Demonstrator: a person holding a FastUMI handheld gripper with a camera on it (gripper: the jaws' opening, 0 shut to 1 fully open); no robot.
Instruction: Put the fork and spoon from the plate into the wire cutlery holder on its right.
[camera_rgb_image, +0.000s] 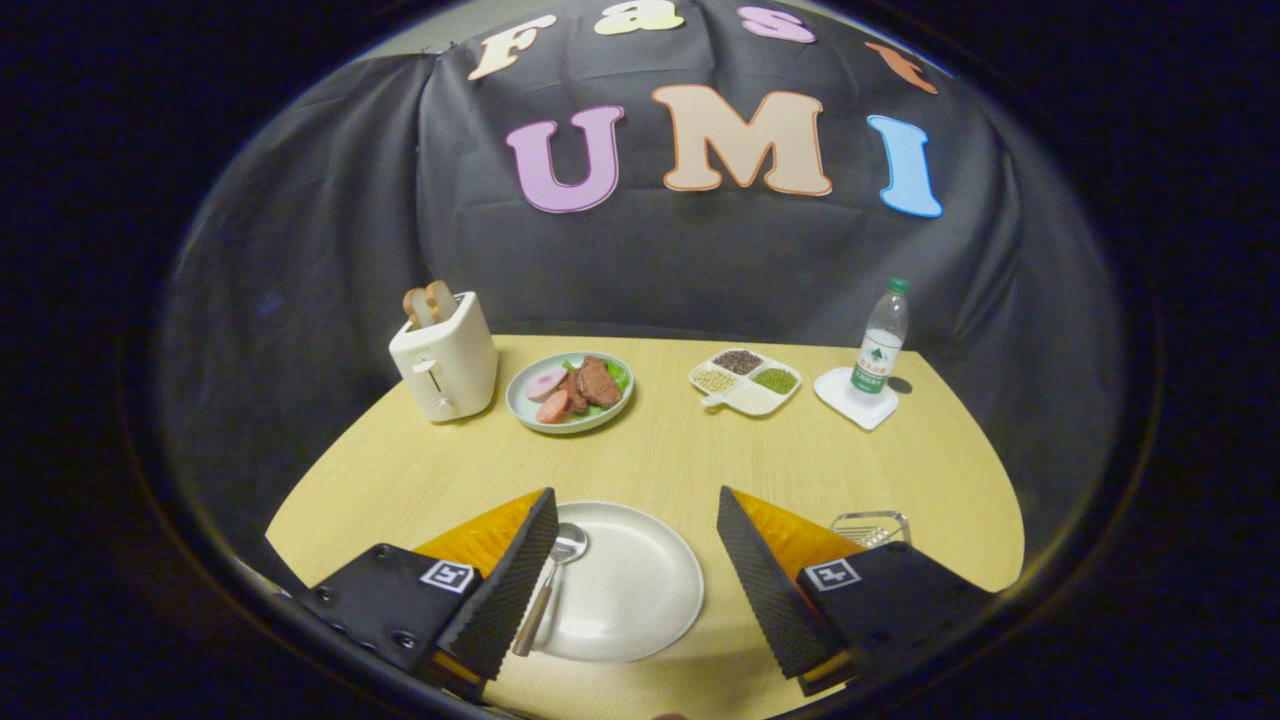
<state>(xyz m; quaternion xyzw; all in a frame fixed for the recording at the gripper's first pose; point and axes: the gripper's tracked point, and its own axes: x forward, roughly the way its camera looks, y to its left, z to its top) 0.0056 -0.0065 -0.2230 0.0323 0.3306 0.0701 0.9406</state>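
A white plate (630, 585) lies on the wooden table between my two fingers. A metal spoon (552, 580) rests on the plate's left side, bowl pointing away, its handle partly hidden by my left finger (510, 580). The wire cutlery holder (872, 527) stands to the right of the plate, mostly hidden behind my right finger (760, 580). I cannot make out a fork on the plate. My gripper (637, 500) hovers above the plate, open wide, with nothing held.
Beyond the plate stand a white toaster (445, 360) with bread, a green plate of meat and sausage (570, 392), a divided dish of beans (746, 381) and a water bottle (880, 340) on a white coaster. The table's edges curve close on both sides.
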